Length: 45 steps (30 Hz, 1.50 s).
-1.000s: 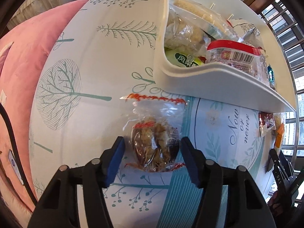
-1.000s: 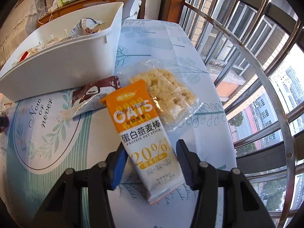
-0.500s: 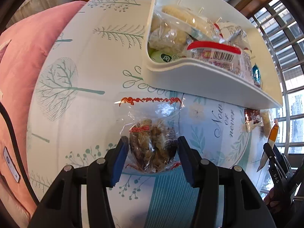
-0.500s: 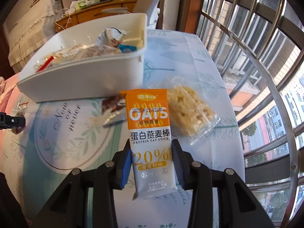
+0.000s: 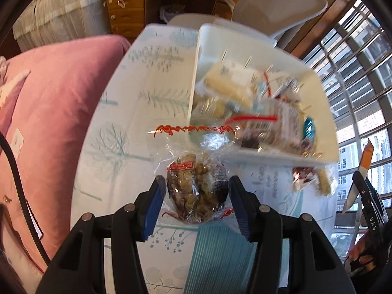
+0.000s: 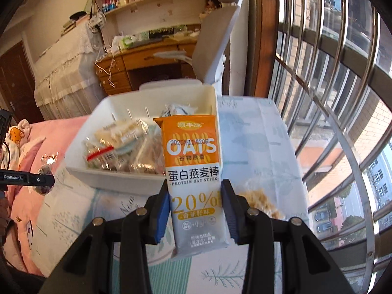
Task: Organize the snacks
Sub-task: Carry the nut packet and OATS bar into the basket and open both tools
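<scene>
Now you carry both snacks: your left gripper (image 5: 196, 203) is clamped on the nut bag (image 5: 196, 191) at lower centre, your right gripper (image 6: 196, 210) on the oat bar (image 6: 193, 171), so next bring each over the bin (image 6: 122, 183) and release.

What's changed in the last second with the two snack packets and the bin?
Both grippers closed on their packets and lifted them: the left gripper holds the clear nut bag, the right gripper the oat bar. The white bin and the rice cracker packet stayed put.
</scene>
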{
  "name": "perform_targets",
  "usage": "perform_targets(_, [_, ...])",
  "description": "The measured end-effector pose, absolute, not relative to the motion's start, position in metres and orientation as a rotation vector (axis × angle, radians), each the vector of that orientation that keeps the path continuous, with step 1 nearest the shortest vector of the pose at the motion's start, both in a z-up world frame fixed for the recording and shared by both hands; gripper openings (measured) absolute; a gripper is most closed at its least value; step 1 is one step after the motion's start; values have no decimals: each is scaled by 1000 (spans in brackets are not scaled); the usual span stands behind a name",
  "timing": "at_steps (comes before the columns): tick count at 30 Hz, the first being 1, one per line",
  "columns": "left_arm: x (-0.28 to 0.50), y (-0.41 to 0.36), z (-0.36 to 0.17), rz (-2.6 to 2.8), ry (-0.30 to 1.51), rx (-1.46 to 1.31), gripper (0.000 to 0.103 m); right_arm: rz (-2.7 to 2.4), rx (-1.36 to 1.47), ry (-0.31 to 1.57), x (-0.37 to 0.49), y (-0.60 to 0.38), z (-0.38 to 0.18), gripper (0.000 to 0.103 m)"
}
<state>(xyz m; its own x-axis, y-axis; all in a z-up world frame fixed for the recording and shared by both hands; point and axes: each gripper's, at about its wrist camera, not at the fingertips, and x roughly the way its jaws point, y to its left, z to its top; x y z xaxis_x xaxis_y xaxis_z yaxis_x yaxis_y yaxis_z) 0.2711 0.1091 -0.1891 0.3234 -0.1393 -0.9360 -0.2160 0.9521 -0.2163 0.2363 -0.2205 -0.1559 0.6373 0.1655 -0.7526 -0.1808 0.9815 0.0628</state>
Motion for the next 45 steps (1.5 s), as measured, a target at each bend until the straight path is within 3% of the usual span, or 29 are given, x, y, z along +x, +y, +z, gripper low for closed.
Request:
perform_targets(17, [350, 87, -119, -84, 1124, -235, 54, 161, -13, 744, 282, -169, -103, 42])
perform_targets(18, [352, 86, -118, -92, 1122, -232, 55, 148, -14, 750, 282, -167, -104, 41])
perform_targets(21, [355, 81, -115, -139, 1122, -230, 74, 102, 2, 784, 284, -162, -107, 44])
perform_targets(30, [349, 69, -132, -256, 1185, -234, 81, -31, 86, 867, 267, -170, -121, 64])
perform_targets(45, [295, 13, -157, -310, 1265, -81, 83, -150, 167, 1028, 209, -229, -161, 66])
